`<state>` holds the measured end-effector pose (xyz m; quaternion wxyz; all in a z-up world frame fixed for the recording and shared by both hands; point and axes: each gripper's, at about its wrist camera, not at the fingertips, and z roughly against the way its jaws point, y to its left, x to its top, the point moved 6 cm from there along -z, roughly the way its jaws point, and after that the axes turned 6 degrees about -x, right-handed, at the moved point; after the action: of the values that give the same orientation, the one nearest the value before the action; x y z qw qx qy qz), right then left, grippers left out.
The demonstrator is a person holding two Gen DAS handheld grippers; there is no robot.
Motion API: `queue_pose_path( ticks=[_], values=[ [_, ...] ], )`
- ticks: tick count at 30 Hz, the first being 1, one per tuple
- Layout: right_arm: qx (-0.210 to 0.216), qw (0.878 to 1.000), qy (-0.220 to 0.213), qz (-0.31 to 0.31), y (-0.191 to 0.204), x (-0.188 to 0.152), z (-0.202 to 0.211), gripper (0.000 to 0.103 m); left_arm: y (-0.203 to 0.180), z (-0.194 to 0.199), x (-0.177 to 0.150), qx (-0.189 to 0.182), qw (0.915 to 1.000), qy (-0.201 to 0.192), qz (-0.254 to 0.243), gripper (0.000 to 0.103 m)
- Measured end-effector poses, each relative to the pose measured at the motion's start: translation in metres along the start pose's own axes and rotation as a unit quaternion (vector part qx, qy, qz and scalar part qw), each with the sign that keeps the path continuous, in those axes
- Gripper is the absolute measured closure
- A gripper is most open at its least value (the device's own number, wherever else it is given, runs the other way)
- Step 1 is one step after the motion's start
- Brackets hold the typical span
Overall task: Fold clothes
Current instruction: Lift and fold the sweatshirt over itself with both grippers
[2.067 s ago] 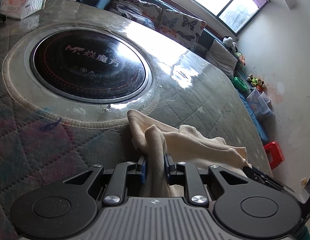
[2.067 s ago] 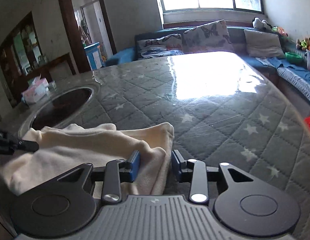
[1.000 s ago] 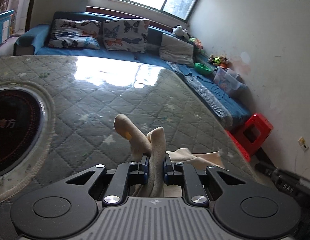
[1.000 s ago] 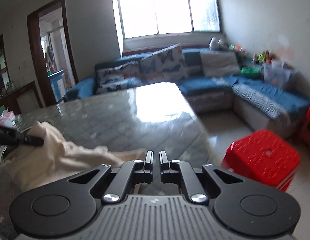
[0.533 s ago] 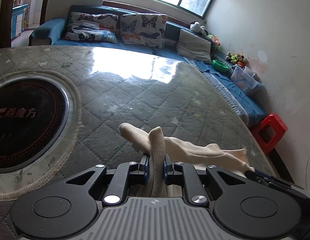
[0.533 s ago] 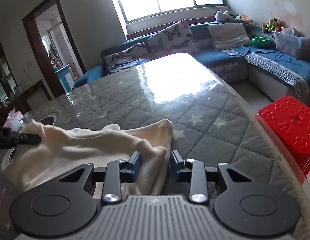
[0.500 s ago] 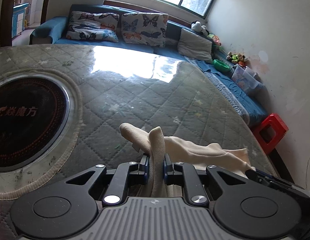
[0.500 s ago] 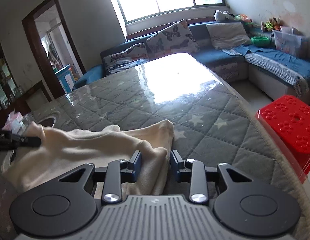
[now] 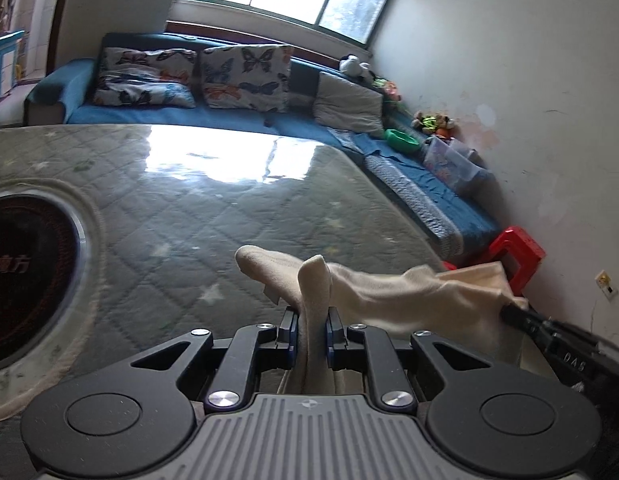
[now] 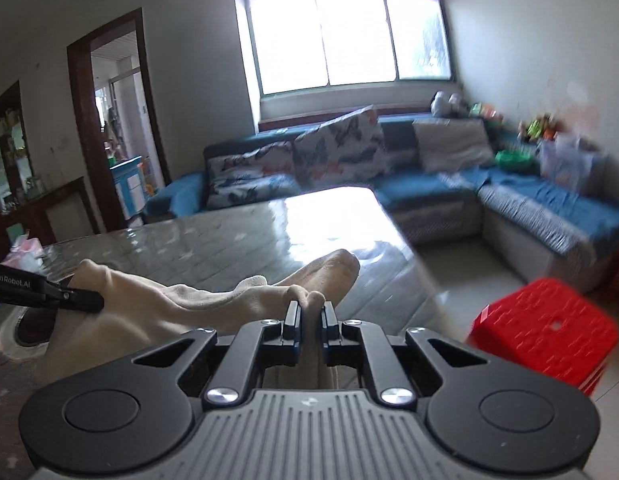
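Note:
A cream cloth [image 9: 393,292] hangs stretched between both grippers, above the near edge of the quilt-covered table [image 9: 213,208]. My left gripper [image 9: 312,322] is shut on one bunched corner of it. In the right wrist view the right gripper [image 10: 309,316] is shut on the opposite edge of the cream cloth [image 10: 197,308]. The right gripper's tip [image 9: 513,314] shows at the cloth's right end in the left wrist view. The left gripper's tip [image 10: 83,301] shows at the left in the right wrist view.
A round black induction plate [image 9: 25,276] is set into the table at left. A blue corner sofa [image 10: 429,188] with butterfly pillows lies beyond the table. A red plastic stool [image 10: 545,332] stands on the floor to the right. A tissue pack [image 10: 25,250] sits at far left.
The right gripper, open around the cloth edge half a second ago, has shut on it. Both grippers have lifted, and the cloth now hangs taut between them off the table.

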<state>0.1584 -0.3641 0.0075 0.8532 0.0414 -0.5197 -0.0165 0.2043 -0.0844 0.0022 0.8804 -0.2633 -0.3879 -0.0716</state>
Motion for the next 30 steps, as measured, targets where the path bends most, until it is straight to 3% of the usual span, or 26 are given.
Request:
queue_pose_path(
  ticks=[10,16,22,24,27,30],
  values=[
    [-0.056,0.998,-0.004,0.008,-0.029,0.010,-0.001,0.095,-0.033,-0.033,-0.001,-0.015,0.9993,0.018,-0.030,0.089],
    [-0.084,0.996,0.026,0.000,-0.043,-0.004,-0.020,0.095,-0.034,-0.057,-0.006,-0.004,0.9984,0.037,-0.043,0.088],
    [-0.109,0.993,0.055,-0.007,-0.055,-0.018,-0.039,0.092,-0.020,-0.069,-0.014,0.030,0.9969,0.057,-0.046,0.079],
    [-0.095,0.994,0.058,0.000,-0.044,-0.018,-0.044,0.092,-0.017,-0.068,-0.015,0.039,0.9964,0.058,-0.049,0.071],
    [-0.073,0.995,0.063,0.010,-0.027,-0.018,-0.052,0.088,-0.019,-0.066,-0.017,0.043,0.9962,0.052,-0.056,0.069],
    [-0.051,0.996,0.068,0.020,-0.011,-0.019,-0.060,0.076,-0.024,-0.065,-0.017,0.045,0.9956,0.047,-0.068,0.063]
  ],
)
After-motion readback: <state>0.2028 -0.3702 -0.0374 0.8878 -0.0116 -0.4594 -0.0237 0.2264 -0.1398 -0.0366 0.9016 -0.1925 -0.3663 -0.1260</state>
